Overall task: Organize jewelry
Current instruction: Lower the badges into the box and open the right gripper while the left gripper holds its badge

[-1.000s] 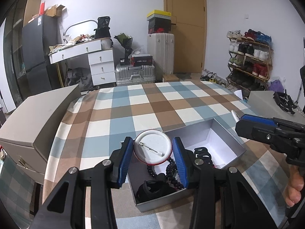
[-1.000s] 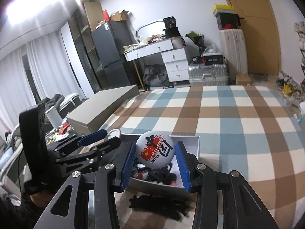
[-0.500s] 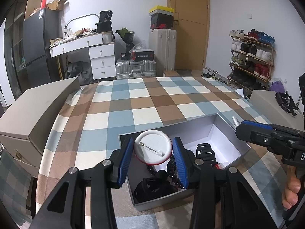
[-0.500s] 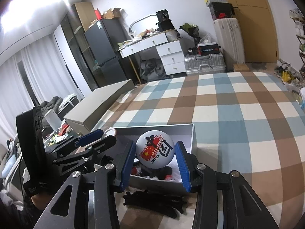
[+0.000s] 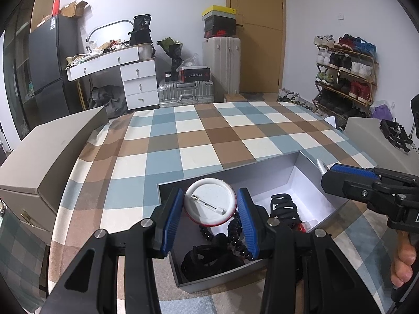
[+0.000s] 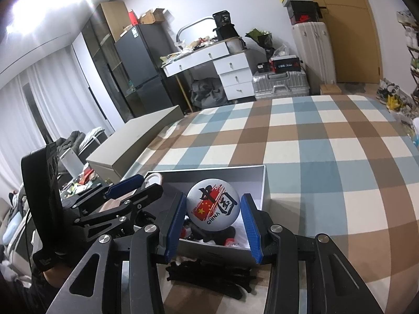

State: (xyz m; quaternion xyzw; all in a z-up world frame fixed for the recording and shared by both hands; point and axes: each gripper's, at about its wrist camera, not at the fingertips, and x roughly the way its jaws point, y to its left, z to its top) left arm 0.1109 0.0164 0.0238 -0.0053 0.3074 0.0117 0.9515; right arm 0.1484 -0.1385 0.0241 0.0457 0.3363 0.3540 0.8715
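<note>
Above the grey box point(image 5: 275, 164) on the checked bed point(image 5: 199, 141), both grippers are lowering slightly. The left gripper point(image 5: 208, 210) is clamping a badge point(image 5: 208, 205) pin-side up, and the right gripper point(image 6: 213, 209) is clamping a "CHINA" badge point(image 6: 213, 207), both nearly ready to drop in.

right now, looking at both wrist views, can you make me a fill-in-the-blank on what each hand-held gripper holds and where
1. The left hand-held gripper holds a round white pin badge showing its ____ side, with the metal pin.
2. The right hand-held gripper holds a round white badge printed with the word ____.
3. Both badges hang over the open grey ____ on the checked cloth.

Missing words: back; CHINA; box
</note>
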